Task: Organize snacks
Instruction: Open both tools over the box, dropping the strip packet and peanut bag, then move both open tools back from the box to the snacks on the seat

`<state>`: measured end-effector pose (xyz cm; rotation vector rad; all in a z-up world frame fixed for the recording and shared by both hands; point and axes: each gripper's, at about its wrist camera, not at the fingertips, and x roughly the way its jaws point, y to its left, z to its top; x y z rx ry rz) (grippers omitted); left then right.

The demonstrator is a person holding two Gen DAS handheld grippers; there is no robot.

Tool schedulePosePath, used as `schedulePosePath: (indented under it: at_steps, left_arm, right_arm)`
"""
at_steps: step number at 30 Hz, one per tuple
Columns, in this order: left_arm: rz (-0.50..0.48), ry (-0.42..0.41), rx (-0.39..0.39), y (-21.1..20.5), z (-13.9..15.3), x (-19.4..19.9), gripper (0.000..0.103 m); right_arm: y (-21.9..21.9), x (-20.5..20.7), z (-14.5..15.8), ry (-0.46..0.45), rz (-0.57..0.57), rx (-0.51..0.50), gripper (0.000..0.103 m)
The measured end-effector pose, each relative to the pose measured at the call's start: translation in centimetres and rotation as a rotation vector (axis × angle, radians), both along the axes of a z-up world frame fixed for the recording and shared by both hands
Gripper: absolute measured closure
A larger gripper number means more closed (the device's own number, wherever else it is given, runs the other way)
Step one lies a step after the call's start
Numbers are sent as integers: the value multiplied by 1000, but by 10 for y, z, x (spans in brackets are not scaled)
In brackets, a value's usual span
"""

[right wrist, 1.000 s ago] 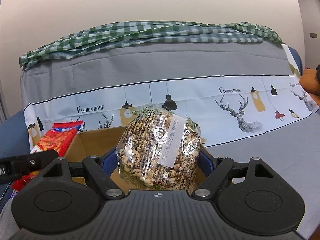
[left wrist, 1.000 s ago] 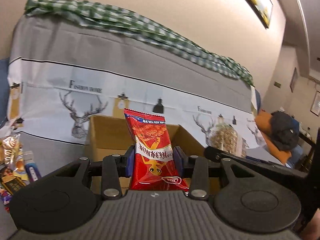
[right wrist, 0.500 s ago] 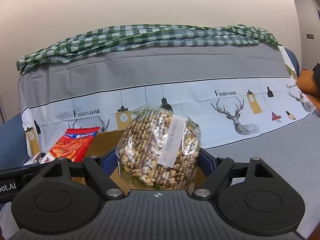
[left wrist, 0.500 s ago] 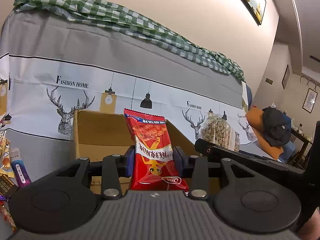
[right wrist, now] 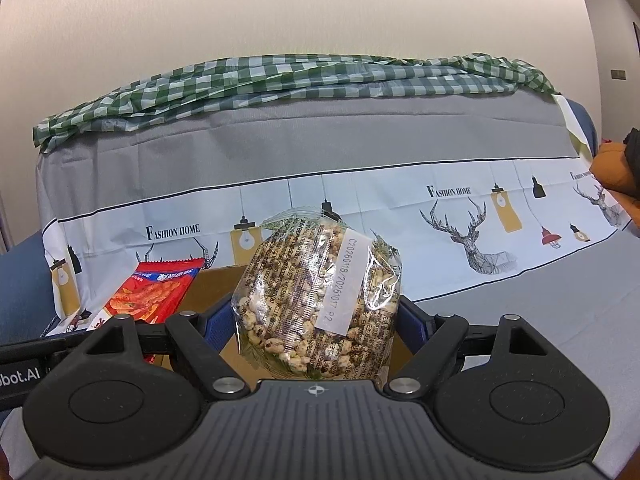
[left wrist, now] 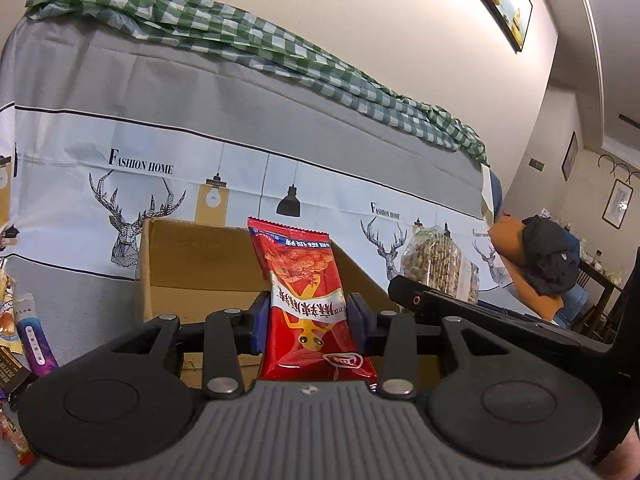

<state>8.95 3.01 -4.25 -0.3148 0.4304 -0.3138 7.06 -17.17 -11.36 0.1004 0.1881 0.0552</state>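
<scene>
Left tool clamped on red snack packet, upright, above open cardboard box. Right tool clamped on clear bag of puffed grain, over same box, just right of red packet. Loose snacks at far left. Deer-print cover behind.

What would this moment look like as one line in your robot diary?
left gripper: shut on red snack packet | right gripper: shut on clear nut bag | both near cardboard box | not released yet
</scene>
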Motion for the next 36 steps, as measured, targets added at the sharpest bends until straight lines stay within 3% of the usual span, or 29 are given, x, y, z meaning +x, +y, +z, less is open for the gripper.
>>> schedulePosePath:
  at_steps: [9,13,19,28,32,34,36]
  left_arm:
    - [-11,10,-5,-2,-2,3,58]
    - [14,44,-16,2,-6,7,41]
    - [66,69,-33,16,-10,9,41]
    - [154,112,-55,48,-14,2,42]
    - [171,149,-101,69,-13,-7,58]
    - [182,169,-144,86,-10,-13,67]
    - [188,200,-209,107,-6,-16,68]
  right_arm:
    - [1,-3,0,-11,-2,6,21]
    - [1,1,-1,18,6,9,15]
    - [5,5,0,22,-12,4,13]
    - [30,2,-2,35,52,-27,13]
    - [49,-3,-5,34,80,-37,14]
    - [58,-7,-5,29,96,-29,19]
    - [66,-12,-5,19,117,-19,27]
